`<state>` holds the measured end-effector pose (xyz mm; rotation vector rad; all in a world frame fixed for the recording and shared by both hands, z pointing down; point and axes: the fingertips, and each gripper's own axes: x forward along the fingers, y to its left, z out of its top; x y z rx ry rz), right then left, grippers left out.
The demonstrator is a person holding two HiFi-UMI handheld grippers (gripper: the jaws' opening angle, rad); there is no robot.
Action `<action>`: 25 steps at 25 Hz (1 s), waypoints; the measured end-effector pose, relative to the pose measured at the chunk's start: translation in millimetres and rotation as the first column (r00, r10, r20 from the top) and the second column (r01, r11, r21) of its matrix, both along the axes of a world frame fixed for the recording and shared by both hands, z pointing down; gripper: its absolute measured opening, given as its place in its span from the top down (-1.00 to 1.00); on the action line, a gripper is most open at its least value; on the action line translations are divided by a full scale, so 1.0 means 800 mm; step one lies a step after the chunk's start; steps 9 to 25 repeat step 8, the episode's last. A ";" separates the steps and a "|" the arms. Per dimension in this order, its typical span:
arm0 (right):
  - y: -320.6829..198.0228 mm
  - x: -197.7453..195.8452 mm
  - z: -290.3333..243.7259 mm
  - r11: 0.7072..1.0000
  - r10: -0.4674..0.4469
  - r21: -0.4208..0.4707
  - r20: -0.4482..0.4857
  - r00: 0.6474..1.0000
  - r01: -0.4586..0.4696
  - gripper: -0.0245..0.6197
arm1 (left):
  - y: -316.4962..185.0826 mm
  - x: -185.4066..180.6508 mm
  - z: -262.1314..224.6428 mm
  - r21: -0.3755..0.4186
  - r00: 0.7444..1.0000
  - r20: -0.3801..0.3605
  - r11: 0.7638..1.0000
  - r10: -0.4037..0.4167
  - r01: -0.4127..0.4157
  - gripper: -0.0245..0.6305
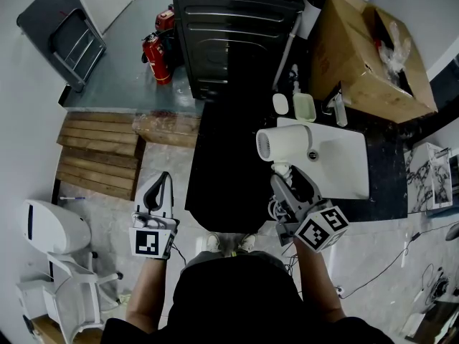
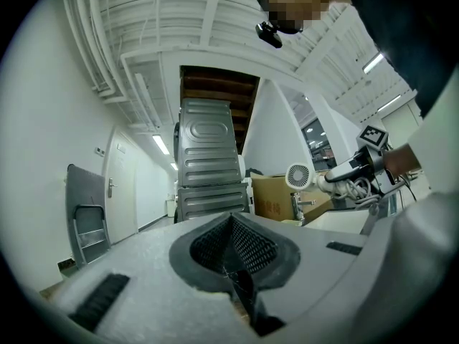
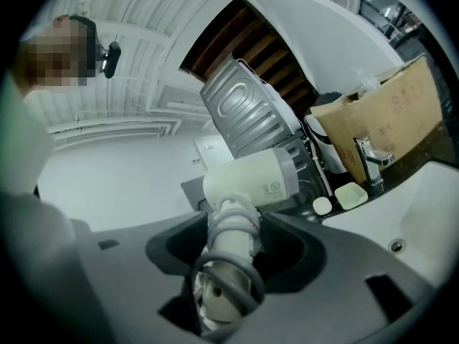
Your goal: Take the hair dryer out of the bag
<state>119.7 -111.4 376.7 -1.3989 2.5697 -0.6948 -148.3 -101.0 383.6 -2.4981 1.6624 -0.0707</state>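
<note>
The white hair dryer [image 1: 285,144] hangs in the air over the black counter's [image 1: 222,170] near edge, with its barrel lying sideways. My right gripper [image 1: 287,183] is shut on the dryer's handle, which has the grey cord [image 3: 228,282] coiled round it. In the right gripper view the hair dryer [image 3: 251,181] stands up between the jaws of the right gripper [image 3: 233,229]. My left gripper [image 1: 160,190] is shut and empty, held out over the floor to the left. The left gripper [image 2: 233,253] has nothing between its jaws, and the hair dryer [image 2: 299,176] shows far off to its right. No bag is visible.
A white sink basin [image 1: 343,165] sits in the counter at the right, with a tap [image 1: 336,106] and small white dishes [image 1: 304,107] behind it. An open cardboard box [image 1: 358,49] stands at the back right, a dark appliance [image 1: 233,27] at the back. Fire extinguishers [image 1: 156,57], a wooden pallet [image 1: 97,155] and a white chair [image 1: 54,264] are on the left.
</note>
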 end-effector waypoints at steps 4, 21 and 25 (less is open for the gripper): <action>0.002 0.000 0.001 1.000 -0.001 -0.001 0.000 1.000 0.001 0.18 | 0.001 0.003 0.001 -0.001 1.000 -0.003 1.000 0.005 -0.005 0.86; 0.004 -0.002 0.002 1.000 -0.002 -0.001 0.000 1.000 0.002 0.18 | 0.002 0.002 0.002 0.003 1.000 -0.008 1.000 0.008 -0.008 0.86; 0.004 -0.002 0.002 1.000 -0.002 -0.001 0.000 1.000 0.002 0.18 | 0.002 0.002 0.002 0.003 1.000 -0.008 1.000 0.008 -0.008 0.86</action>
